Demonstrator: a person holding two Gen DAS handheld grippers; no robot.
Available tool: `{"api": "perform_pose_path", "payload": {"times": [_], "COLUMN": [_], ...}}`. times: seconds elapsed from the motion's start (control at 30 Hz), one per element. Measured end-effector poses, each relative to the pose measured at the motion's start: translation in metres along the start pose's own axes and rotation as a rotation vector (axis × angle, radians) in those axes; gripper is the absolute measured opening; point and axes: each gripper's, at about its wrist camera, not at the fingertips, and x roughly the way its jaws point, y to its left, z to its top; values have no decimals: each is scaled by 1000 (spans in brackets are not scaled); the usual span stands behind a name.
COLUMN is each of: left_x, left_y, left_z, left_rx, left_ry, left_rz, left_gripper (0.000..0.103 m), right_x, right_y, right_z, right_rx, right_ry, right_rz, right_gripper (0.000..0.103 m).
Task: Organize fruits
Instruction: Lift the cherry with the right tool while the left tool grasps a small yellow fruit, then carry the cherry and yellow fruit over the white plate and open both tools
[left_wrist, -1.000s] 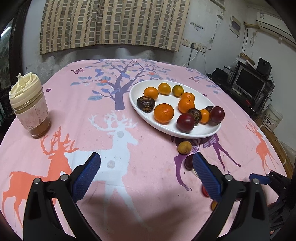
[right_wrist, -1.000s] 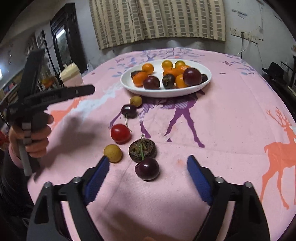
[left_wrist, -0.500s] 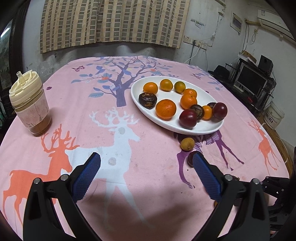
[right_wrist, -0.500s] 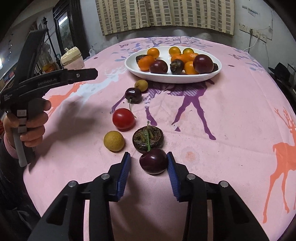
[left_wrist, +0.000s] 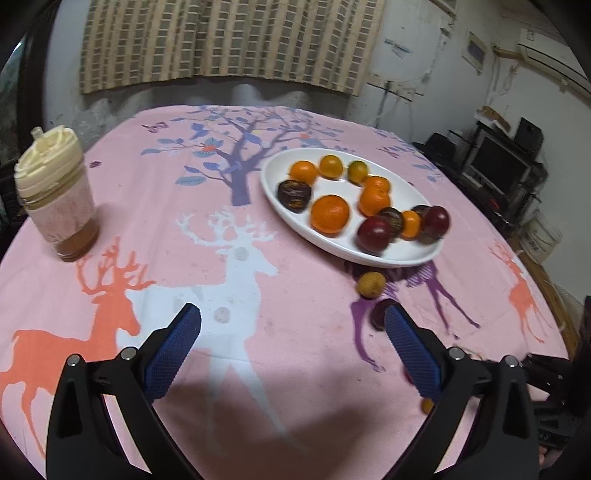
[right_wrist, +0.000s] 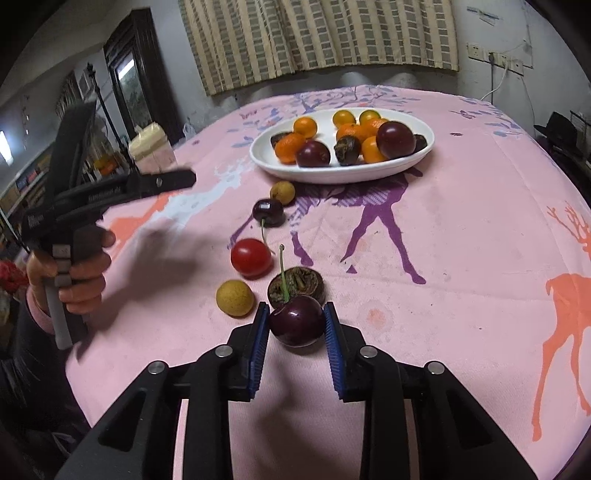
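My right gripper is shut on a dark cherry with a green stem, both blue pads pressing its sides just above the cloth. Behind the cherry sit a brown wrinkled fruit, a yellow longan, a red cherry tomato, another dark cherry and a second longan. The white oval plate holds several oranges and dark plums. My left gripper hangs open over the pink cloth, nothing between its fingers, with the plate ahead to its right.
A cream-lidded jar stands at the left of the round table. A longan and a dark cherry lie just below the plate. A person's hand holds the left gripper's handle. A TV stand is beyond the table's right edge.
My right gripper's jaws came together from wide apart onto the dark cherry and moved slightly forward. The left gripper stayed open in much the same place.
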Motion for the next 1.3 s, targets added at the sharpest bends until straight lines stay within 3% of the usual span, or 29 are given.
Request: {"api": "perform_pose_path", "payload": {"times": [0.23,0.3,0.33,0.43,0.6,0.67,0.73,0.8,1.0,1.1,1.3], "left_x": [-6,-8,-9,-9,-10,-7,-1,6,19,29,30], "left_y": [-19,-30,-38,-57,-89,-96,-103,-106,-107,-108,-108], "left_z": [-10,-15,-19,-31,-53,-59,-66,-68,-63,-62,-59], "left_rx": [89,153,195,285,467,507,537,549,524,516,490], "left_ry": [76,97,106,137,150,171,195,209,218,258,253], "left_rz": [-312,-373,-380,-403,-387,-389,-368,-343,-281,-270,-276], "left_gripper": [97,83,71,63,60,44,40,35,34,34,28], "right_x": [-11,-13,-13,-13,-13,-13,-14,-15,-17,-18,-19], "right_y": [-11,-15,-17,-21,-22,-21,-21,-21,-22,-22,-22], "right_z": [3,3,3,4,4,3,3,3,2,1,1], "right_rx": [65,86,98,124,131,129,127,128,126,124,125], "right_ry": [-73,-85,-88,-90,-96,-99,-103,-109,-121,-126,-131], "right_rz": [42,48,47,58,73,69,69,74,89,95,98], "right_gripper": [30,30,30,30,30,30,30,30,30,30,30]}}
